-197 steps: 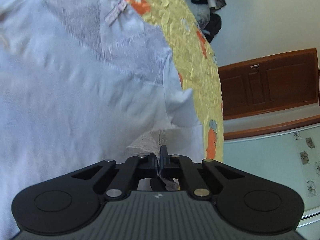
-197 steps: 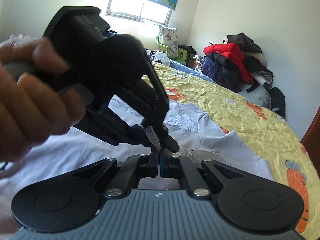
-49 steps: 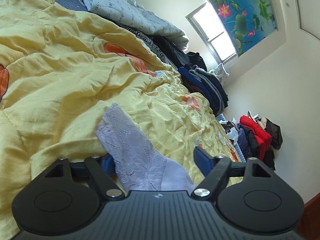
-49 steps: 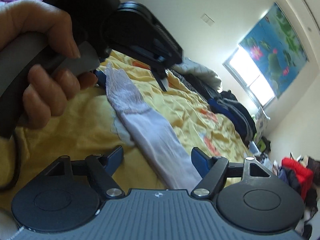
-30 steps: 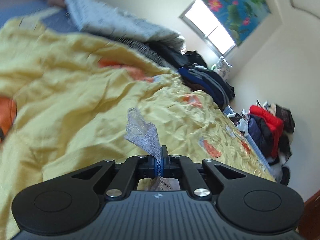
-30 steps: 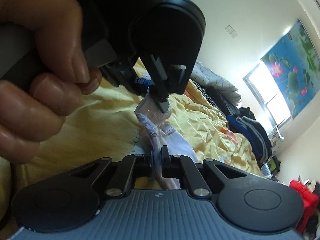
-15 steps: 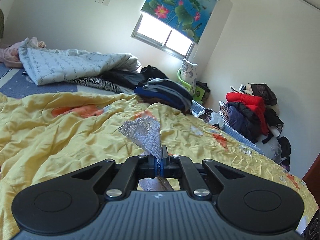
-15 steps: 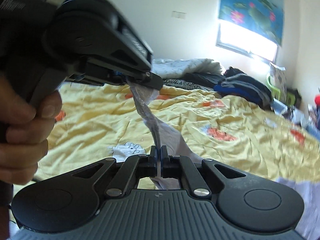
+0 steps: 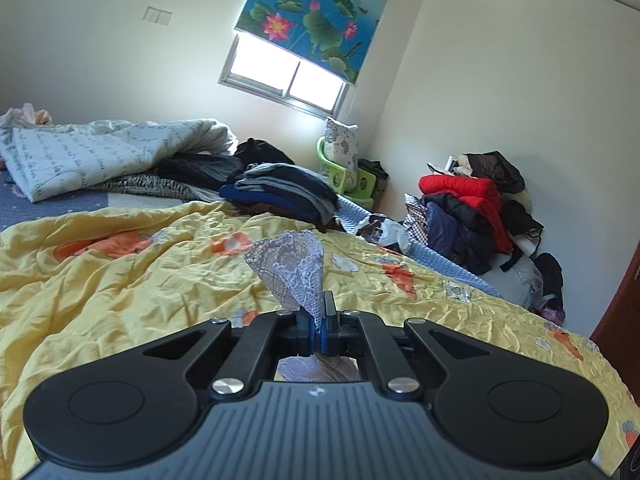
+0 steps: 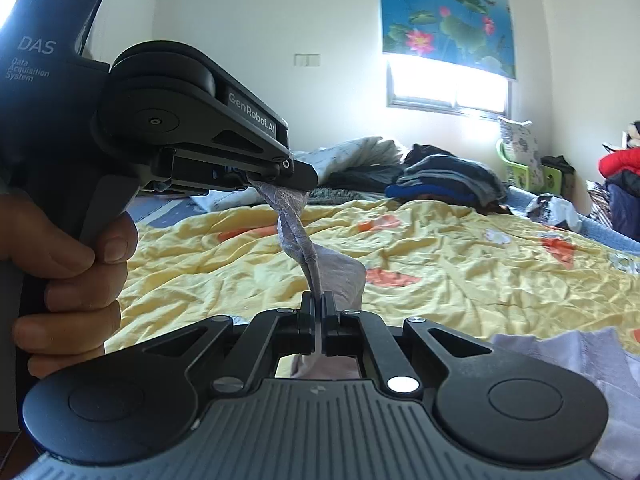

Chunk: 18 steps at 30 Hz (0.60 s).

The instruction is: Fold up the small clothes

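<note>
while both tongs are pinched tight, the lilac garment (image 10: 298,236) hangs stretched between them above the yellow quilt (image 10: 460,276): left gripper (image 9: 319,322) clamped on its lace edge (image 9: 294,270), right gripper (image 10: 319,320) clamped on the plain end. a second pale garment (image 10: 580,360) lies at the right gripper's right.

Domestic bedroom: a bed covered by a crumpled yellow quilt with orange motifs (image 9: 120,280), piled clothing against the white wall (image 9: 472,208), and a lotus-print roller blind (image 9: 312,16) over the window.
</note>
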Each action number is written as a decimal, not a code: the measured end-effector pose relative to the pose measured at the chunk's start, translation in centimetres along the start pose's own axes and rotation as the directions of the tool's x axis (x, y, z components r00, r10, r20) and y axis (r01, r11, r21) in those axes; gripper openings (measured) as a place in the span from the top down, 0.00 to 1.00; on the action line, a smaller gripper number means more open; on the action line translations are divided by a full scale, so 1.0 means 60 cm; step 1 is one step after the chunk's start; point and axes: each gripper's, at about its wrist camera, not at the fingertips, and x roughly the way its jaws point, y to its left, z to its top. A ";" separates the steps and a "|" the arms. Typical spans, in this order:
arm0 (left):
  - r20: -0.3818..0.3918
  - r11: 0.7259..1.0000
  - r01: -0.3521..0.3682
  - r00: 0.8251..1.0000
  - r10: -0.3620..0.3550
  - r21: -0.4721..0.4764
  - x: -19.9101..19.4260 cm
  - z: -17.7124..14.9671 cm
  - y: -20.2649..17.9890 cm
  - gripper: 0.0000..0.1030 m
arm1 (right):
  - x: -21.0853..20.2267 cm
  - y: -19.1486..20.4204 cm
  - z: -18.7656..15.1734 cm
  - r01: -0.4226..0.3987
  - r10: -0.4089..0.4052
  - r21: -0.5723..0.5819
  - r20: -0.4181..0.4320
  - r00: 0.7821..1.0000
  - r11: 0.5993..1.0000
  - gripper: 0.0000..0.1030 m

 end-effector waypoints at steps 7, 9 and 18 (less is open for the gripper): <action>-0.012 0.997 0.059 0.998 -0.058 0.045 0.018 -0.003 -0.063 0.97 | -0.021 -0.041 -0.007 0.037 -0.038 0.058 0.014 0.999 0.998 0.94; -0.018 0.996 0.075 0.997 -0.074 0.053 0.023 -0.005 -0.080 0.97 | -0.032 -0.052 -0.011 0.049 -0.050 0.075 0.019 0.999 0.996 0.94; -0.063 0.985 0.146 0.988 -0.141 0.094 0.048 -0.029 -0.164 0.97 | -0.074 -0.116 -0.034 0.109 -0.111 0.166 0.003 0.994 0.980 0.87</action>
